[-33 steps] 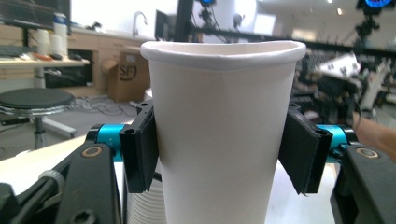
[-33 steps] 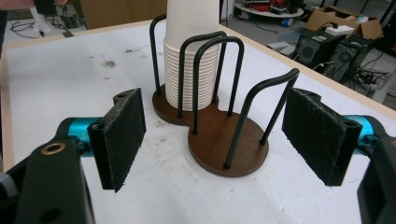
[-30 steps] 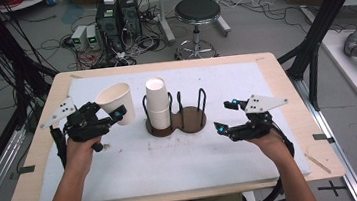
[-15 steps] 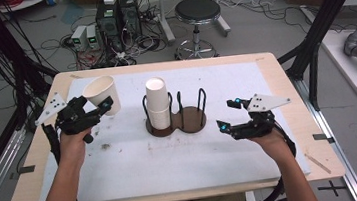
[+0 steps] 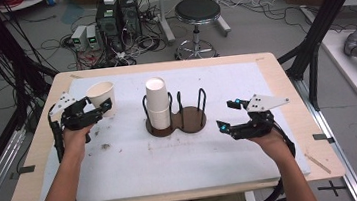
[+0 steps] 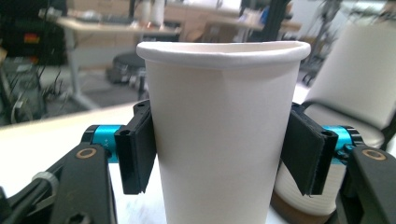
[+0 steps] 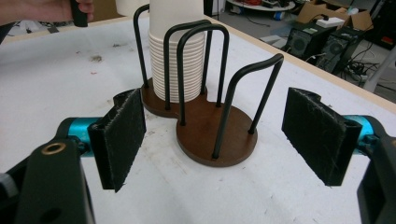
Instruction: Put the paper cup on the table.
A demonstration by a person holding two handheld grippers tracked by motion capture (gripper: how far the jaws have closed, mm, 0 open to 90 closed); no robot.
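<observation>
A single white paper cup [image 5: 100, 95] [image 6: 224, 135] is held upright at the table's left, with my left gripper [image 5: 98, 108] [image 6: 224, 149] shut on its sides. A stack of white cups [image 5: 157, 102] [image 7: 177, 56] stands in the left bay of a brown two-bay holder [image 5: 189, 122] [image 7: 210, 135] with black wire hoops at the table's middle. The holder's right bay has nothing in it. To the right of the holder my right gripper [image 5: 228, 115] [image 7: 229, 140] stands open, jaws wide, pointing at the holder.
A white mat [image 5: 182, 155] with a few dark stains covers the wooden table [image 5: 285, 84]. Beyond the far edge sit a black stool [image 5: 197, 13], computer cases [image 5: 114, 11] and cables on the floor. Black frame posts [image 5: 324, 20] stand at the right.
My left gripper has carried the single cup away from the holder toward the table's left and turned it from tilted to upright. The right gripper has barely moved.
</observation>
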